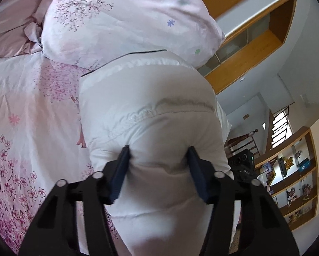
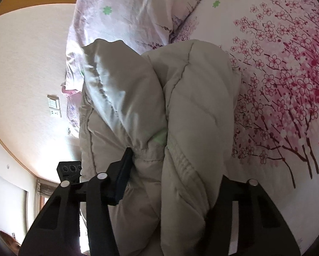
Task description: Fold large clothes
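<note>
White quilted jacket fills centre of left wrist view, bunched over floral bed sheet; pillow above it. Left tongs clamped on thick puffy fold, lower centre.

Right wrist view: same jacket, doubled into two bulging rolls, centre frame, blossom sheet at right. Right tongs gripping padded bulk; only left finger visible, other buried under fabric.

Risk: slick padding could squeeze out of either grip, fold springing open; uneven pull could skew layers.
</note>
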The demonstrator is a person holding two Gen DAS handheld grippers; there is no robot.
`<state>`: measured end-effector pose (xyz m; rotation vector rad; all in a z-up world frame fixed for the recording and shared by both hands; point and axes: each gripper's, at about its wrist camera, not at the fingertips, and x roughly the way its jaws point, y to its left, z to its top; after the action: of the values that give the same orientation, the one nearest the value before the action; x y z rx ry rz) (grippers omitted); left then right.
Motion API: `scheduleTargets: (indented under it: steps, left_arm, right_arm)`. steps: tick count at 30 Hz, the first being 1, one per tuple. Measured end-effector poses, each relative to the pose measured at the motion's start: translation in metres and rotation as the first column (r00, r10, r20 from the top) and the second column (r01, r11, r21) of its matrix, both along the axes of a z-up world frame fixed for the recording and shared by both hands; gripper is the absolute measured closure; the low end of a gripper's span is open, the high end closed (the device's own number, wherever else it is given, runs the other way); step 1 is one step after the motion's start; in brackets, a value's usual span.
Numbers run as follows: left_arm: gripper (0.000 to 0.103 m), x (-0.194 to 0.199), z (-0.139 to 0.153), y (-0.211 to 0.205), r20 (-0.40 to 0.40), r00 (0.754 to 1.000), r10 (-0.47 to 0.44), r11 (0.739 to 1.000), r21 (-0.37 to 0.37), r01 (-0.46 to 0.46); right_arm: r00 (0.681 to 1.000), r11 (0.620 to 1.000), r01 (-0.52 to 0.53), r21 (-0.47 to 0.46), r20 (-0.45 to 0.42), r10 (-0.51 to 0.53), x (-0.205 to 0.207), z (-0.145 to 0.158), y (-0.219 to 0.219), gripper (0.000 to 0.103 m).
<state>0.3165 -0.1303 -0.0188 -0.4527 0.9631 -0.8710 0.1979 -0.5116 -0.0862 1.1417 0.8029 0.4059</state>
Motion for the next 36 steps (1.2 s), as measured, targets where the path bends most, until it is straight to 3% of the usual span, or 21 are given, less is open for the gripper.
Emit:
scheduleTargets:
  steps: [2, 4, 6, 7, 8, 10, 14, 17, 22, 25, 27, 30, 32, 36]
  left_arm:
    - [0.059, 0.001, 0.001, 0.004, -0.002, 1.000, 0.002, 1.000, -0.007, -0.002]
    - [0.057, 0.004, -0.001, 0.009, -0.031, 1.000, -0.005, 1.000, -0.006, 0.005]
    - [0.050, 0.008, -0.005, 0.016, -0.058, 0.998, -0.013, 1.000, -0.012, 0.013]
    - [0.040, 0.009, -0.008, 0.022, -0.075, 0.997, -0.004, 1.000, -0.004, 0.004]
    - [0.029, 0.009, -0.010, 0.027, -0.081, 0.997, 0.008, 1.000, 0.012, -0.007]
    - [0.018, 0.010, -0.015, 0.036, -0.083, 0.996, 0.019, 0.999, 0.031, -0.017]
    - [0.009, 0.019, -0.031, 0.041, -0.160, 0.987, 0.000, 1.000, -0.008, -0.002]
    - [0.004, 0.024, -0.041, 0.035, -0.201, 0.979, -0.043, 0.998, -0.049, 0.034]
    - [0.002, 0.035, -0.061, 0.017, -0.308, 0.938, -0.160, 0.977, -0.184, 0.106]
    - [0.002, 0.037, -0.070, 0.013, -0.333, 0.928, -0.169, 0.968, -0.231, 0.093]
    - [0.002, 0.034, -0.069, 0.012, -0.317, 0.934, -0.164, 0.967, -0.239, 0.089]
    - [0.005, 0.027, -0.063, 0.009, -0.276, 0.948, -0.157, 0.969, -0.230, 0.094]
    - [0.015, 0.021, -0.055, 0.007, -0.232, 0.962, -0.147, 0.970, -0.226, 0.094]
    - [0.032, 0.018, -0.042, 0.013, -0.179, 0.977, -0.116, 0.973, -0.217, 0.075]
  right_arm:
    - [1.000, 1.000, 0.006, -0.003, 0.006, -0.006, -0.002, 0.002, -0.001, 0.056]
    - [1.000, 1.000, 0.003, 0.007, 0.007, -0.003, -0.003, 0.002, -0.001, 0.056]
    - [1.000, 1.000, -0.006, 0.017, 0.006, 0.005, -0.006, 0.001, -0.002, 0.056]
    - [1.000, 1.000, -0.007, 0.020, 0.003, 0.007, -0.005, 0.001, -0.001, 0.055]
    - [1.000, 1.000, -0.008, 0.019, -0.003, 0.008, -0.005, 0.002, -0.001, 0.051]
    - [1.000, 1.000, -0.013, -0.003, -0.022, 0.013, -0.005, 0.003, -0.001, 0.040]
    - [0.997, 0.992, -0.023, -0.125, -0.077, 0.013, -0.003, 0.012, 0.002, 0.012]
    - [0.992, 0.989, -0.042, -0.144, -0.121, 0.024, -0.009, 0.015, -0.005, 0.002]
    - [0.983, 0.995, -0.098, -0.019, -0.158, 0.094, -0.002, -0.008, -0.009, 0.001]
    - [0.985, 0.994, -0.108, -0.034, -0.139, 0.102, 0.005, -0.006, 0.002, 0.001]
    - [0.988, 0.993, -0.104, -0.062, -0.118, 0.096, 0.005, -0.003, 0.007, 0.006]
    - [0.992, 0.990, -0.107, -0.087, -0.076, 0.101, 0.002, 0.003, 0.012, 0.022]
    - [0.993, 0.987, -0.110, -0.115, -0.056, 0.105, -0.001, 0.009, 0.015, 0.033]
    - [0.993, 0.982, -0.117, -0.146, -0.035, 0.113, -0.003, 0.019, 0.021, 0.042]
